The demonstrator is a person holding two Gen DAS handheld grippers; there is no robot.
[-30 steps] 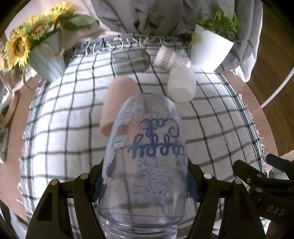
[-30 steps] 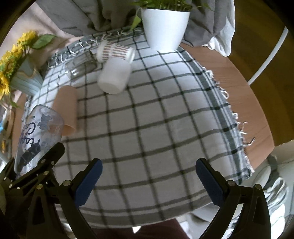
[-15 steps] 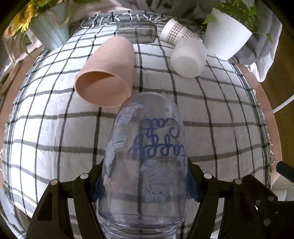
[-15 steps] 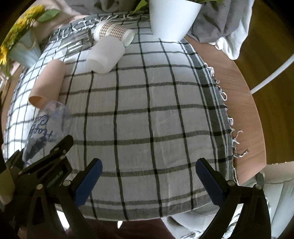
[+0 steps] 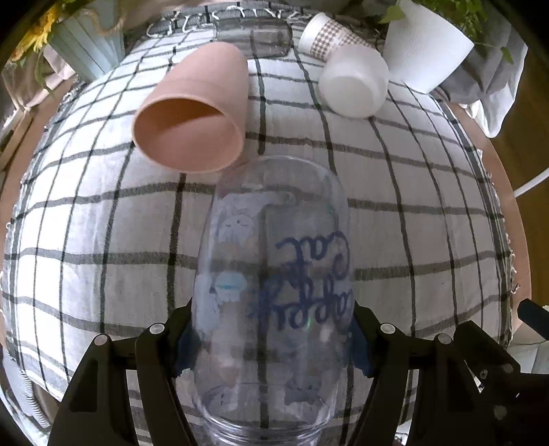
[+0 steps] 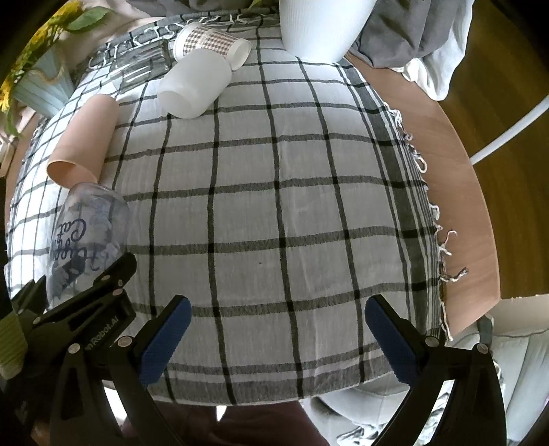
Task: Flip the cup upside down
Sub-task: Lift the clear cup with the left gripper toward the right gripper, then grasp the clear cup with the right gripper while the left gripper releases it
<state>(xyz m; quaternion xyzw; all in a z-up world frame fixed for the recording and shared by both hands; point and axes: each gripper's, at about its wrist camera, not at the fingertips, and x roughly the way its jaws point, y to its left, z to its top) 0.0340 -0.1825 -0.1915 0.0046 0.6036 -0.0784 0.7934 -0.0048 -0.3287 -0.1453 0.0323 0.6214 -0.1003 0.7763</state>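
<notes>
Since a second ago we are carrying the clear cup (image 5: 271,274) lower and closer to the checked cloth (image 5: 429,212), so the pink cup (image 5: 192,113) is now looming larger at 11 o'clock, its open mouth lying just beyond the clear cup's far end. Our left gripper (image 5: 271,339) is clamping that clear cup, one blue pad pressing each side of its lower body, and the cup is pointing away from us toward 12 o'clock with its blue lettering reading upside down. Whether its far end is touching the cloth, we cannot tell. In the right wrist view the same cup (image 6: 85,236) is showing at 9 o'clock, tilted in the left claw. Our right gripper (image 6: 274,336) is hanging spread wide over bare cloth with nothing between its fingers. The white cup (image 5: 353,82), the patterned paper cup (image 5: 329,32) and a glass (image 5: 254,34) are lying on their sides toward 1 o'clock, beside the white planter (image 5: 425,44).
</notes>
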